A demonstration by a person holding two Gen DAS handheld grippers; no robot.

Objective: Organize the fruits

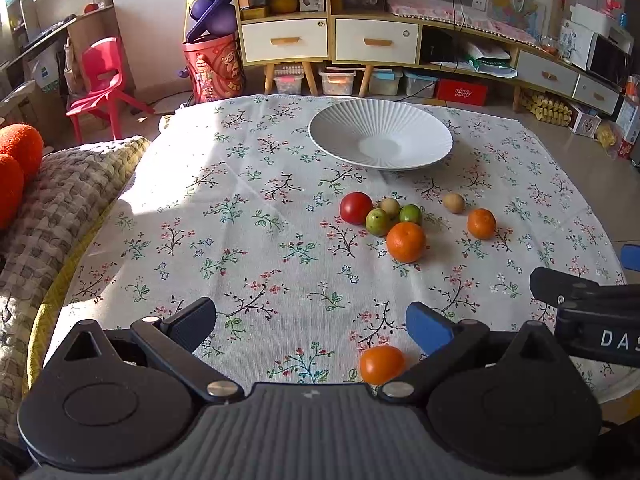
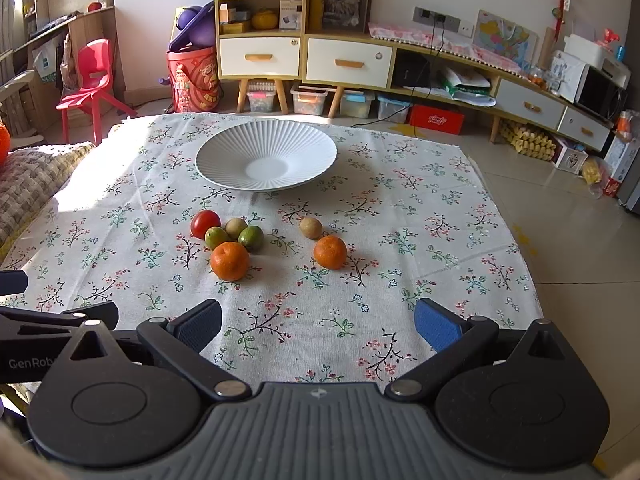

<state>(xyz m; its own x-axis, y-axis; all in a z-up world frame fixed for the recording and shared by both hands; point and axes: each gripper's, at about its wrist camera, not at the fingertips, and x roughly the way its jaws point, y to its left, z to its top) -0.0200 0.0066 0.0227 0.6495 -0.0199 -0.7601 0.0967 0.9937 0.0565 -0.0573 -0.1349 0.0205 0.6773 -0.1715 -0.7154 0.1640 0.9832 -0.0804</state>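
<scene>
A white ribbed plate (image 1: 420,128) (image 2: 224,148) stands empty at the far side of the flowered cloth. In front of it lies a cluster: a red tomato (image 1: 355,207) (image 2: 205,223), two green fruits (image 1: 377,222) (image 2: 251,238), a brownish fruit (image 1: 390,206) (image 2: 235,227) and an orange (image 1: 405,241) (image 2: 229,260). A second brownish fruit (image 1: 453,202) (image 2: 311,227) and a second orange (image 1: 481,223) (image 2: 330,252) lie to the right. A small orange fruit (image 1: 382,364) sits close under my left gripper (image 1: 310,322), which is open. My right gripper (image 2: 318,324) is open too, holding nothing.
The floral tablecloth (image 1: 248,248) (image 2: 420,240) covers the table; its edges drop off left and right. A knitted blanket (image 1: 68,200) with an orange cushion (image 1: 16,160) lies to the left. A red chair (image 1: 102,80), red bin (image 1: 214,66) and cabinets (image 1: 328,40) stand beyond.
</scene>
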